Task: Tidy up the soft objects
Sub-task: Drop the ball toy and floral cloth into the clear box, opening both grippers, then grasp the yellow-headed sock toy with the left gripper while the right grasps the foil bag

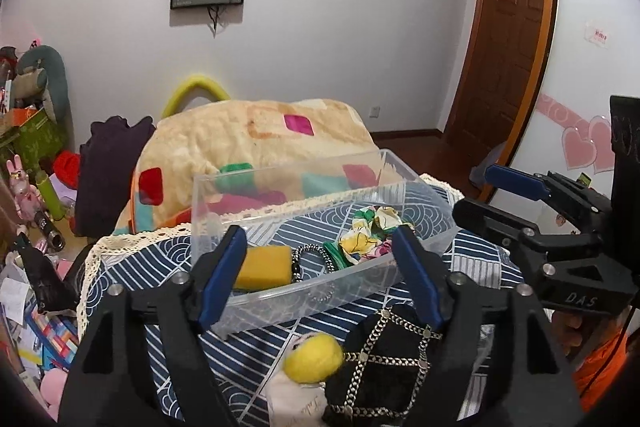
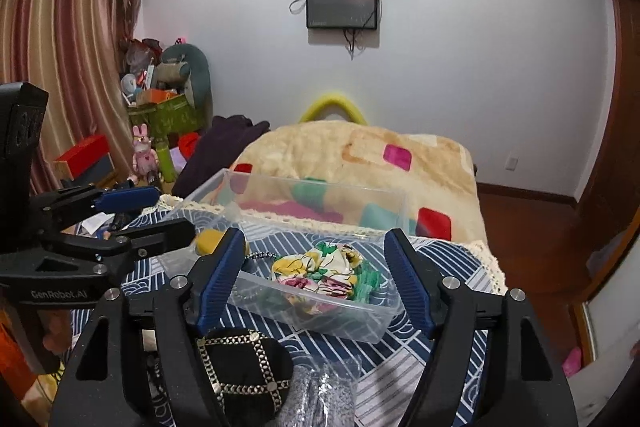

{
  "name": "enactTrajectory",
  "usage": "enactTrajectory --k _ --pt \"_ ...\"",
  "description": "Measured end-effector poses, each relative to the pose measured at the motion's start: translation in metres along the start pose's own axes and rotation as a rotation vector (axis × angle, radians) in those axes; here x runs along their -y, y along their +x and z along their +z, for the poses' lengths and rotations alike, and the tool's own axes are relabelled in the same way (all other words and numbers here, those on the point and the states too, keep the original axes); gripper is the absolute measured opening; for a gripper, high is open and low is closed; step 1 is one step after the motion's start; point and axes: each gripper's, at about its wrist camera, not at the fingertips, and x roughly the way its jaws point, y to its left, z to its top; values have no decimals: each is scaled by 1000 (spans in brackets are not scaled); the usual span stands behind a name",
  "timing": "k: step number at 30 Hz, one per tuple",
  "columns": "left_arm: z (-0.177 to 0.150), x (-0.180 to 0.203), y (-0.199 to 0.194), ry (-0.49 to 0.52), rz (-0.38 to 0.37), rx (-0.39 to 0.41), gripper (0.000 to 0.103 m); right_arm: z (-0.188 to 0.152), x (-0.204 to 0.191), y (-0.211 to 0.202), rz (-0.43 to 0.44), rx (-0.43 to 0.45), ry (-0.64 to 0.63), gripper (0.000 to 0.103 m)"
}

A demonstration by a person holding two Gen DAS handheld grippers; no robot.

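Observation:
A clear plastic bin (image 1: 280,303) (image 2: 320,323) stands on a table with a blue patterned cloth. Inside it lie a yellow sponge (image 1: 266,267), a black-and-white beaded band (image 1: 316,259) and a floral cloth (image 1: 372,235) (image 2: 320,271). In front of the bin lie a black pouch with chain trim (image 1: 384,359) (image 2: 244,367), a yellow-headed soft toy (image 1: 312,357) and a grey knitted item (image 2: 320,395). My left gripper (image 1: 320,275) is open and empty above the bin's near edge. My right gripper (image 2: 316,279) is open and empty, also over the bin; it shows at the right of the left wrist view (image 1: 500,195).
A folded cream blanket (image 1: 256,147) (image 2: 360,163) with coloured squares lies behind the bin. A dark purple garment (image 1: 108,171) sits to its left. Toys and boxes clutter the floor at the left (image 1: 32,187). A wooden door (image 1: 508,39) stands at the right.

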Motion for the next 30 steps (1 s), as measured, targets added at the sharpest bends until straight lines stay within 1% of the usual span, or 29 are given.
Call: enactTrajectory --k 4,7,8,10,14,21,23,25,27,30 --pt "-5 -1 -13 -11 7 20 82 -6 -1 -8 -3 15 -2 70" --pt "-11 1 -18 -12 18 23 82 -12 -1 -11 -6 16 -4 73" --pt "-14 0 -20 -12 21 22 82 -15 -2 -12 -8 15 -6 75" --pt "-21 0 -19 -10 27 15 82 -21 -3 -13 -15 10 -11 76" --pt "-35 0 -15 -7 40 -8 82 -36 -1 -13 -25 -15 -5 76" --pt "-61 -2 -7 7 68 -49 82 -64 10 -4 -27 -87 59 76" --pt "-67 -3 -3 4 69 -69 81 -71 12 0 -26 -113 68 76" --pt "-72 -5 2 -4 74 -90 76 -77 11 5 -41 -134 69 76" --pt "-74 -5 8 -10 70 -109 73 -84 11 10 -39 -165 73 76" --pt "-80 -5 16 -17 64 -136 71 -94 10 12 -35 -192 78 76"
